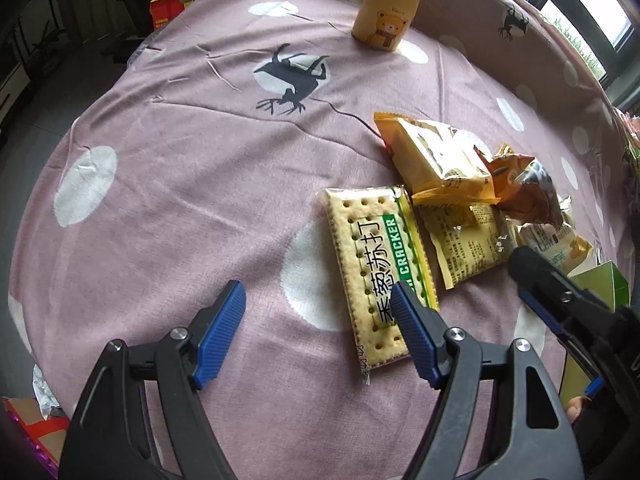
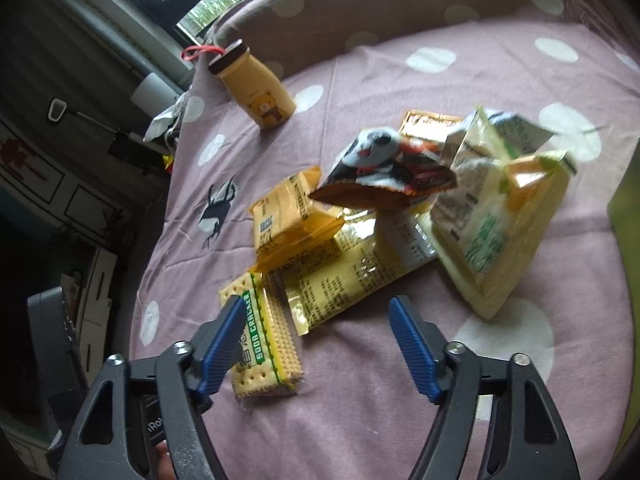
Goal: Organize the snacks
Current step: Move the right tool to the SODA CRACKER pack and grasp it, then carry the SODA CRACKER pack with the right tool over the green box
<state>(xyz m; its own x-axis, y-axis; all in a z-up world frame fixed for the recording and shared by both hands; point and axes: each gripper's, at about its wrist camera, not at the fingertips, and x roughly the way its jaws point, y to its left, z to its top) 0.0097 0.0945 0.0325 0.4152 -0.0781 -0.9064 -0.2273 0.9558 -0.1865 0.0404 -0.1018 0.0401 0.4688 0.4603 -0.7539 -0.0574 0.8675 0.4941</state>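
Observation:
A soda cracker pack (image 1: 376,268) (image 2: 260,344) lies flat on the mauve dotted cloth (image 1: 180,200). Beside it is a heap of snacks: an orange-yellow pack (image 1: 436,156) (image 2: 284,212), a flat yellow packet (image 1: 468,240) (image 2: 348,276), a panda-print bag (image 1: 528,188) (image 2: 380,168) on top, and a pale green-and-yellow pack (image 2: 492,232). My left gripper (image 1: 318,292) is open, its right finger over the cracker pack's near end. My right gripper (image 2: 319,304) is open just short of the flat yellow packet's near corner, gripping nothing; its dark finger (image 1: 528,268) shows in the left wrist view.
A yellow bear-print bottle (image 1: 384,8) (image 2: 260,92) stands upright at the far side. A green box (image 1: 600,288) sits at the right edge. A matching dotted cushion (image 2: 360,12) lines the back. The cloth's left edge drops to dark floor and furniture.

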